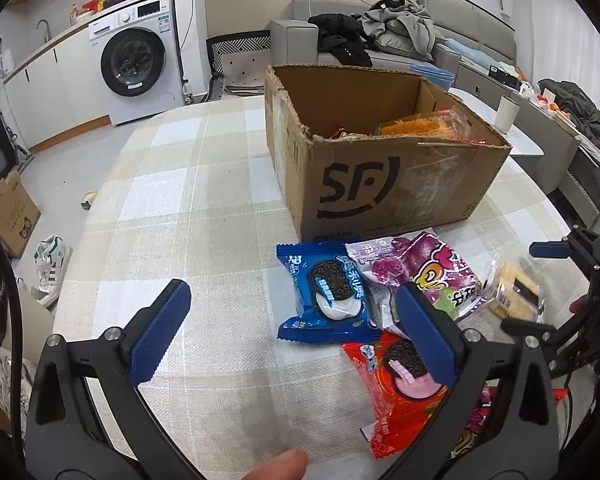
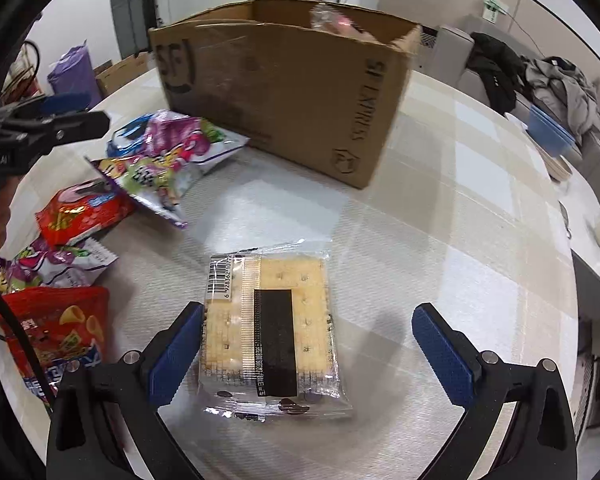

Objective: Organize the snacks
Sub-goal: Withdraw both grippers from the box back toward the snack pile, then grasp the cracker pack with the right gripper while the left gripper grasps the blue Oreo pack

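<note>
A clear pack of crackers (image 2: 270, 330) lies flat on the checked tablecloth between the fingers of my right gripper (image 2: 308, 328), which stands open around it; its left pad is close to the pack's edge. My left gripper (image 1: 292, 304) is open above the cloth, with a blue cookie pack (image 1: 328, 294) lying between its fingers and a red cookie pack (image 1: 404, 384) under the right finger. A purple candy bag (image 1: 424, 270) lies beside them. The open cardboard box (image 1: 380, 168) stands behind the snacks with some packs inside. The cracker pack (image 1: 514, 290) shows at the right.
More snack bags lie at the left of the right wrist view: a red chips bag (image 2: 60, 328) and purple bags (image 2: 168, 160). A thumb (image 1: 276, 468) shows at the bottom. Beyond the table are a washing machine (image 1: 134, 64), a sofa with clothes (image 1: 388, 36) and a cup (image 1: 506, 110).
</note>
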The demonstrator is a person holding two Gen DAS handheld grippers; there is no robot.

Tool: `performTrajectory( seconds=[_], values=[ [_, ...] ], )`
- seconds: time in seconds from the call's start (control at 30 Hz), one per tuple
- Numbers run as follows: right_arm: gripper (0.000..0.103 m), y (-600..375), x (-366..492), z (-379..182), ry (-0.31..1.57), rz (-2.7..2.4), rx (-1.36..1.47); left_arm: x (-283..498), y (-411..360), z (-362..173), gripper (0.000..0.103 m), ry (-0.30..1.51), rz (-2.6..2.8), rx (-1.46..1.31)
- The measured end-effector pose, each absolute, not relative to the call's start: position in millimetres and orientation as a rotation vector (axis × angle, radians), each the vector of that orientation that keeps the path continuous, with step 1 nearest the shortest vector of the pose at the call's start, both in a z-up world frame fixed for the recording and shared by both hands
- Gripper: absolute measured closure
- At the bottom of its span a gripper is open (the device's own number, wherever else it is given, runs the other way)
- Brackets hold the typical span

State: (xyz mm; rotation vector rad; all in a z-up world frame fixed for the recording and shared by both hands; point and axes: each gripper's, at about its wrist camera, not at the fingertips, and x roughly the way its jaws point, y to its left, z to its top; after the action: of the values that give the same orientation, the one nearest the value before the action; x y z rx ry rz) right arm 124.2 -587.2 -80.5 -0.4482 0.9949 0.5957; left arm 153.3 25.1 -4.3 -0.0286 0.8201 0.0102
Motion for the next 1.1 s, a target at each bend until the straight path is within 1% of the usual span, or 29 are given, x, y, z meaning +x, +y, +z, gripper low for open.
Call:
performTrajectory(
  seconds=[0.33, 0.77, 1.1],
  values=[
    [0.0, -603.8, 140.8, -82.7, 1.02, 0.553, -0.403, 169.6, 35.0, -24.7, 0.001, 0.856, 0.073, -0.042],
    [0.0, -609.8, 139.5, -85.6, 1.022, 0.555, -0.395, 205.8, 18.0, -51.3, 0.001, 0.935, -0.039, -0.036],
    [0.001, -617.2, 144.4, -88.2, 1.041, 0.563, -0.353, 237.4, 32.8, -68.0, 0.001, 0.969, 0.035, -0.036]
  ],
)
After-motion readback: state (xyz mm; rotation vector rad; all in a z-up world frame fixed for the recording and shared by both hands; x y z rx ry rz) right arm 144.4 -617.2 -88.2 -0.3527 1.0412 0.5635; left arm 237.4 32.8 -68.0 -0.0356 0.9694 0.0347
